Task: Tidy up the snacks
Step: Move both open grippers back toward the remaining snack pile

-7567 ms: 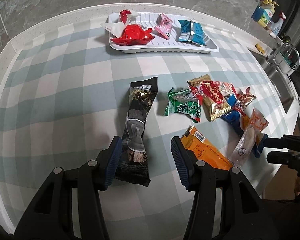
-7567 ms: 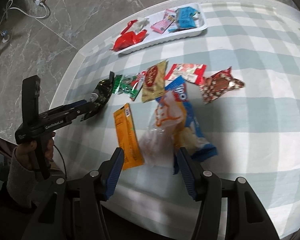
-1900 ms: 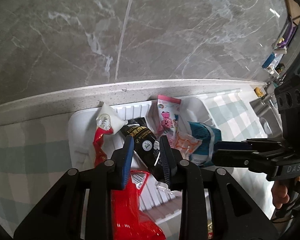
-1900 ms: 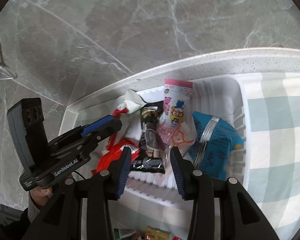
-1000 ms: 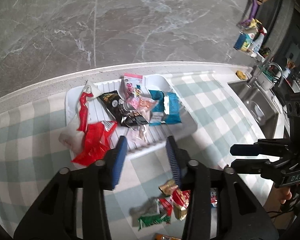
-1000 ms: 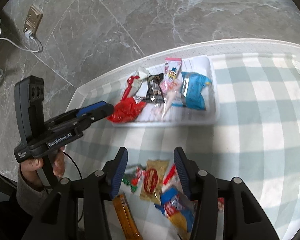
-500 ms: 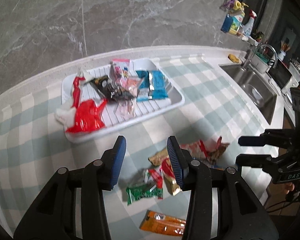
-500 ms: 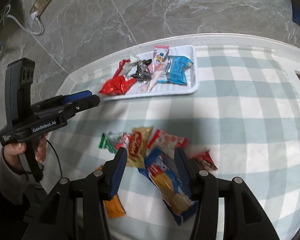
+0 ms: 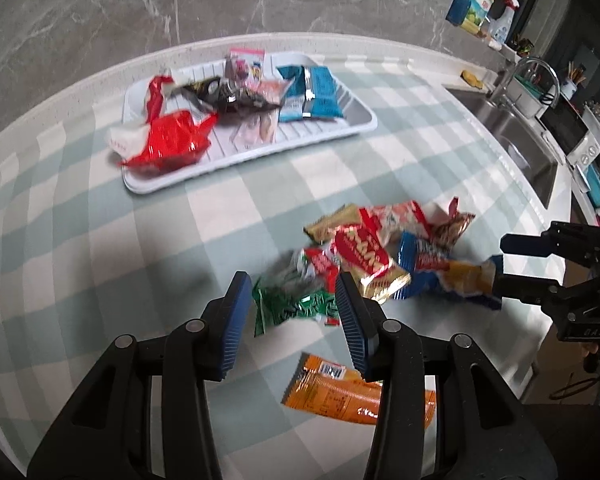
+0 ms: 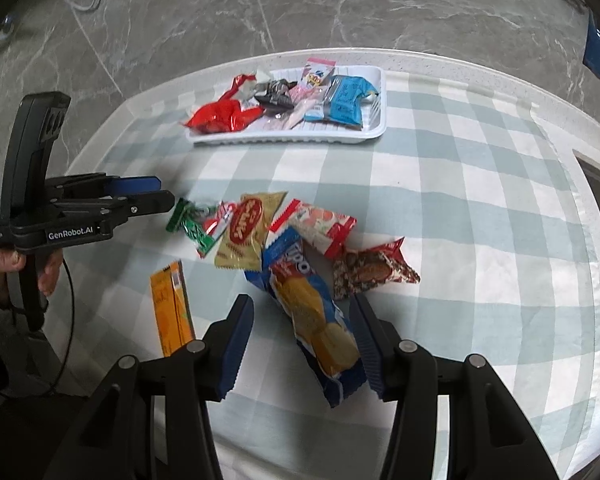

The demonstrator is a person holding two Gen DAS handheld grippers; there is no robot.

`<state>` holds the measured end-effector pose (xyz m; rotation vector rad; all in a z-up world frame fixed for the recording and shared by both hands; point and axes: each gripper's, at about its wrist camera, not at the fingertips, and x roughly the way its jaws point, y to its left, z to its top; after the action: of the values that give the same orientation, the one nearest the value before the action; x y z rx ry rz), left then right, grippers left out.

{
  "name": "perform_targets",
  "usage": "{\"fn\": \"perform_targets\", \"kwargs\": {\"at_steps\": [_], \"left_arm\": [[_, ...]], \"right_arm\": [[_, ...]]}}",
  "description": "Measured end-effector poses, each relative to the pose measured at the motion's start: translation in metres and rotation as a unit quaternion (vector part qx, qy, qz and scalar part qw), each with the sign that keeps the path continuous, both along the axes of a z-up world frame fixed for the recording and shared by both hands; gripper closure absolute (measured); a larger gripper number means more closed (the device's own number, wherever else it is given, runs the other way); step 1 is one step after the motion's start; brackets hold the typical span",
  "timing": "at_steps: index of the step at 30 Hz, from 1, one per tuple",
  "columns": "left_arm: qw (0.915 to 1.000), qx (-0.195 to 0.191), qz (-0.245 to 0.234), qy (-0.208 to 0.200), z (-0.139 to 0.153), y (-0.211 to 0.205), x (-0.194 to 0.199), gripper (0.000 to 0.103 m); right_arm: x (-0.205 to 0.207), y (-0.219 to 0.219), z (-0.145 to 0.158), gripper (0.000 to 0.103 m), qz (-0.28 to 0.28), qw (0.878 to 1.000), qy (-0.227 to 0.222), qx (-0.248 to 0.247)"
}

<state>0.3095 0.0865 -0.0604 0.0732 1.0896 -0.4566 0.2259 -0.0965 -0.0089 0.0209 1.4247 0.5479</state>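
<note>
Two grippers hang over the loose snacks, both with jaws parted and empty. The green packet point(image 9: 295, 300) lies just ahead between the left gripper point(image 9: 287, 316) fingers, seemingly untouched though blurred; the blue biscuit pack point(image 10: 316, 320) lies between the right gripper point(image 10: 302, 344) fingers, tray point(image 10: 374, 132) far beyond

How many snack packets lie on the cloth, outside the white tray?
6: green packet, gold packet, red-white packet, blue packet, brown packet, orange packet. Overlaps may hide more.

The orange packet point(image 9: 352, 392) lies partly hidden behind a finger; the green packet point(image 9: 295, 304) is motion-blurred.
</note>
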Motion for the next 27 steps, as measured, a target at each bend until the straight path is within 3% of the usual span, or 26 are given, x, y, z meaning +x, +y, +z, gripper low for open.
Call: {"fn": "perform_targets", "kwargs": {"at_steps": [15, 27], "left_arm": [[0.9991, 0.019, -0.023, 0.032, -0.032, -0.015, 0.007, 0.054], [0.9972, 0.039, -0.056, 0.029, -0.040, -0.027, 0.017, 0.046]], "right_arm": [[-0.012, 0.015, -0.023, 0.050, 0.048, 0.998, -0.005, -0.051], [-0.008, 0.022, -0.031, 0.045, 0.068, 0.995, -0.010, -0.065]]}}
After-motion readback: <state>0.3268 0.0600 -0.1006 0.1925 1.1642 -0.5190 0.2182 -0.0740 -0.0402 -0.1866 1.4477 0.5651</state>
